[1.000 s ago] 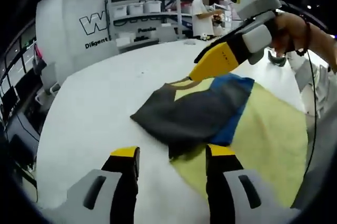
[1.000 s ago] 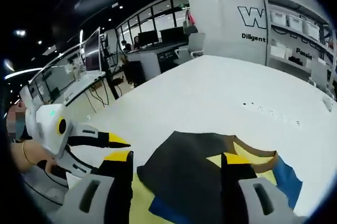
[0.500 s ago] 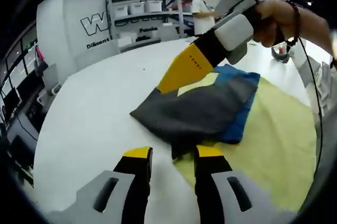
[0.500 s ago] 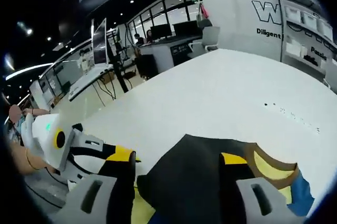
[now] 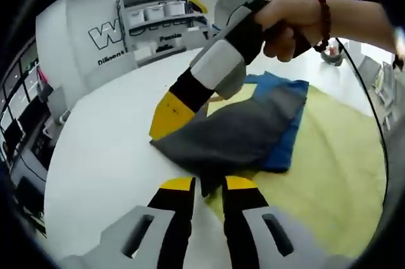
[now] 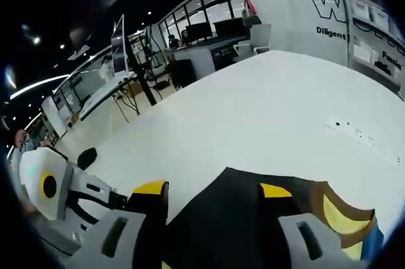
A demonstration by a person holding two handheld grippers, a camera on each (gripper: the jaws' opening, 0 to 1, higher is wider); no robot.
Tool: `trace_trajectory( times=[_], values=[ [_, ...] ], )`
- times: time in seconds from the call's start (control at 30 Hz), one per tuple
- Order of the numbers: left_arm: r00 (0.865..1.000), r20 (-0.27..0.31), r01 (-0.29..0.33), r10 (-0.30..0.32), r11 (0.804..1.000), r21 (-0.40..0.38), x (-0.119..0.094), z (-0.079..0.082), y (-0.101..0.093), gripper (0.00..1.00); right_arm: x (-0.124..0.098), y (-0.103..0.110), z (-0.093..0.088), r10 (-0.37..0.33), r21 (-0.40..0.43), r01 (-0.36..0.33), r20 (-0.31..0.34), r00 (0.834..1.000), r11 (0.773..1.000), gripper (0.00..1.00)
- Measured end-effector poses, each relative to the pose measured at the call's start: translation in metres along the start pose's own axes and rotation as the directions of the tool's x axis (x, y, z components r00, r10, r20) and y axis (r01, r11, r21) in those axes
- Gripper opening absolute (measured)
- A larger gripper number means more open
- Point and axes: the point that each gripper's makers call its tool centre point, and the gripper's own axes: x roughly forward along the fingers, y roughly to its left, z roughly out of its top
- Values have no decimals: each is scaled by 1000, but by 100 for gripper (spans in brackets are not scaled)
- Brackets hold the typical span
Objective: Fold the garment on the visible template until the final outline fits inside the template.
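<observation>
A dark grey garment with blue and yellow panels lies folded on a yellow template mat on the white table. My left gripper is at the garment's near corner, its jaws drawn close with the dark cloth edge between them. My right gripper, held by a hand, reaches in from the upper right to the garment's left edge. In the right gripper view the right gripper stands open, jaws wide over the dark cloth. A tan collar shows at the right.
Shelves with white bins and a lettered wall stand behind the table. Desks with monitors line the far side in the right gripper view. The left gripper's white body sits low at the left.
My left jaws have narrowed onto the garment's near corner. The right gripper has swung from the collar area down to the garment's left edge.
</observation>
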Motion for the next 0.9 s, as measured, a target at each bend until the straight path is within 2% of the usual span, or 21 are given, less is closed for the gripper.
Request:
trace_trajectory(
  times=[0.1,0.27,0.43,0.57,0.9],
  values=[
    [1000,-23,-2,2,1000,10,2,-6,-1,12,8,-2,3,11,5,-10,-4,1000,1000,52],
    [1000,-20,1,-1,1000,4,3,-7,-3,10,22,3,7,38,-8,-38,-18,999,999,49],
    [1000,-22,-6,6,1000,-10,2,-7,0,9,37,-2,0,35,-8,-35,-58,998,999,44],
    [1000,-24,-10,9,999,-33,3,-8,2,8,41,0,-6,44,-23,-46,-88,995,999,34],
    [999,-34,-7,5,997,-80,3,-12,3,6,49,-4,-4,19,-50,-24,-107,994,998,24]
  ],
)
